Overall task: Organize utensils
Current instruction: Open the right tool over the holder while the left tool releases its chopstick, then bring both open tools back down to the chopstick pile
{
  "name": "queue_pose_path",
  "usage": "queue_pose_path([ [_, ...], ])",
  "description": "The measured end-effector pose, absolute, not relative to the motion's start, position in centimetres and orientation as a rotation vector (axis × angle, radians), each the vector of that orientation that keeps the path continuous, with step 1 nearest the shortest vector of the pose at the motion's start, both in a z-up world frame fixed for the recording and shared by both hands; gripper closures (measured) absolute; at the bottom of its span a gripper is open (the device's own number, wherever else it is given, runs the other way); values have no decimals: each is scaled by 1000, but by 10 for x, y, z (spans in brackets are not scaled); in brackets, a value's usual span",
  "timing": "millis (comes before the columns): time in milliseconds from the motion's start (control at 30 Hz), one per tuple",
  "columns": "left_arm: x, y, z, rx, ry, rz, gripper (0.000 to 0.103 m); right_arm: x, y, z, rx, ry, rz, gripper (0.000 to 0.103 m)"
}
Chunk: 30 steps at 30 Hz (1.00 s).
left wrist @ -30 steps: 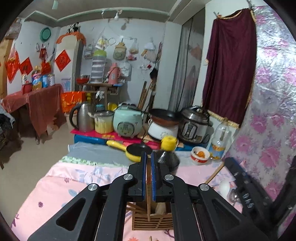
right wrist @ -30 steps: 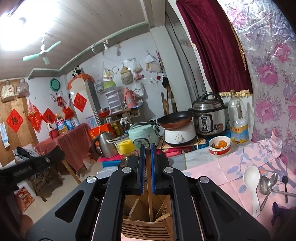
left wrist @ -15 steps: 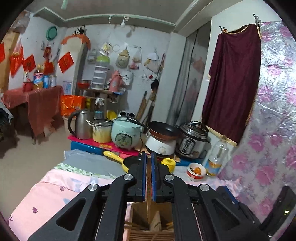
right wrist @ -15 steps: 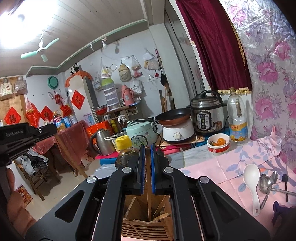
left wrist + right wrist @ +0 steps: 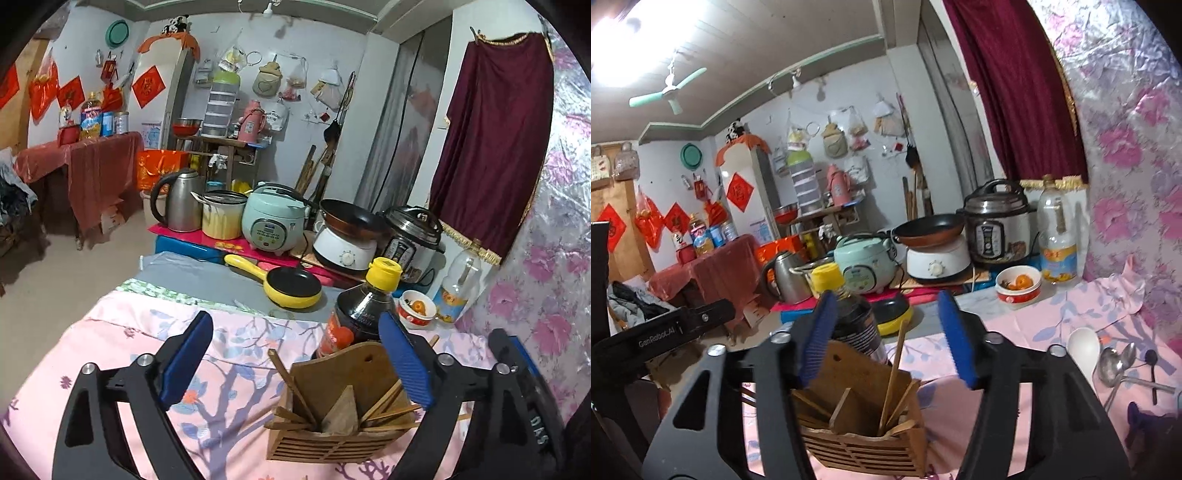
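While both grippers, left (image 5: 295,365) and right (image 5: 884,338), are opening with nothing gripped, the spoons (image 5: 1108,363) lie on the cloth right of the holder (image 5: 864,439), nearest the right gripper.

Left black two-finger gripper with blue pads (image 5: 295,363) tilted downward, jaws opening wide, gripping nothing. Right black two-finger gripper with blue pads (image 5: 886,338) angled slightly down, jaws opening, pads pressing on nothing.

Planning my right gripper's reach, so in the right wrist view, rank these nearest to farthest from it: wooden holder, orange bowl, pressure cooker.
1. Wooden holder, right below the right gripper, between its opening jaws.
2. Orange bowl, farther back, right.
3. Pressure cooker, behind the bowl.
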<state>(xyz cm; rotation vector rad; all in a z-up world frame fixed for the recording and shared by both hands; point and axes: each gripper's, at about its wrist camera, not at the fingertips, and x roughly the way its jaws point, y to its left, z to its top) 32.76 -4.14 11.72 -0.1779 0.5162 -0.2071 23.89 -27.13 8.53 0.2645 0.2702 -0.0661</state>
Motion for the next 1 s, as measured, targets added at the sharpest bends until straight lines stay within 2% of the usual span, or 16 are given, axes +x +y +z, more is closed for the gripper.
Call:
queue_pose_path([
  [67, 326, -42, 118, -168, 520, -200, 10, 235, -276, 88, 284, 255, -72, 29],
  [133, 326, -43, 119, -156, 530, -203, 8, 232, -280, 89, 302, 241, -83, 22],
  [333, 322, -43, 122, -121, 536, -176, 6, 231, -293, 84, 385, 224, -9, 7],
  [633, 281, -23, 129, -154, 438, -202, 6, 212, -283, 91, 365, 250, -7, 7],
  [1000, 221, -11, 117, -116, 519, -135, 6, 139, -258, 96, 238, 311, -52, 7],
])
